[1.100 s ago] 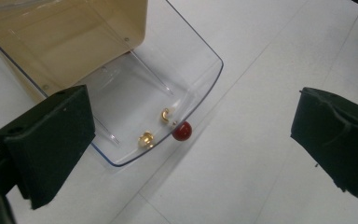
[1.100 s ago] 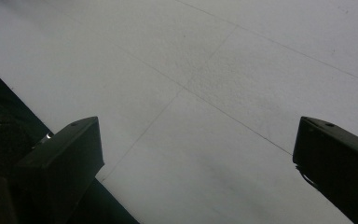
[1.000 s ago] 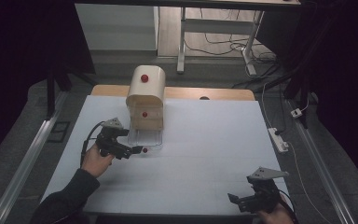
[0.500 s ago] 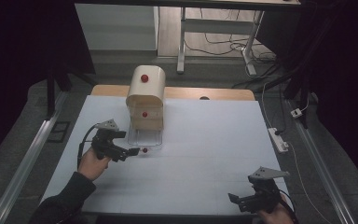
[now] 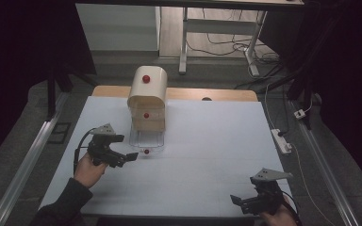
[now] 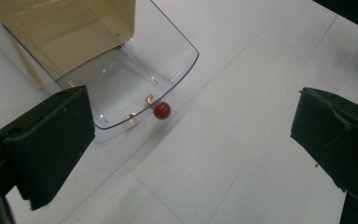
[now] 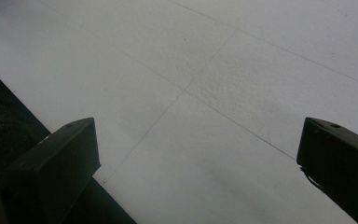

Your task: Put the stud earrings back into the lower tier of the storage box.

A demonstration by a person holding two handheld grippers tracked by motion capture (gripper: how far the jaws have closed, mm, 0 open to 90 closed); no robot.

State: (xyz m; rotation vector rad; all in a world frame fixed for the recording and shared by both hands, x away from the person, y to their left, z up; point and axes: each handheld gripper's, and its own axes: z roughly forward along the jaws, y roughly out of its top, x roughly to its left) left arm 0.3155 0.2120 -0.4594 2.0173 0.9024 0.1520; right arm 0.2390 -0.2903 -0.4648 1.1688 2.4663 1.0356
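Note:
A cream box with a rounded top and red knobs stands at the table's far middle. Its clear plastic drawer is pulled out toward me, with a small red knob on its front. My left gripper hovers just left of that knob, open and holding nothing. The left gripper view has the drawer and its red knob ahead between the widely spread jaws of the left gripper. My right gripper is open near the table's front right, over bare white surface.
The white table top has a wooden strip along its far edge. A power strip and cables lie on the floor to the right. The table's near edge runs beside the right gripper's left jaw.
My left gripper has drawn back a little to the left, away from the drawer's front. The drawer stays pulled out. The right gripper has hardly moved.

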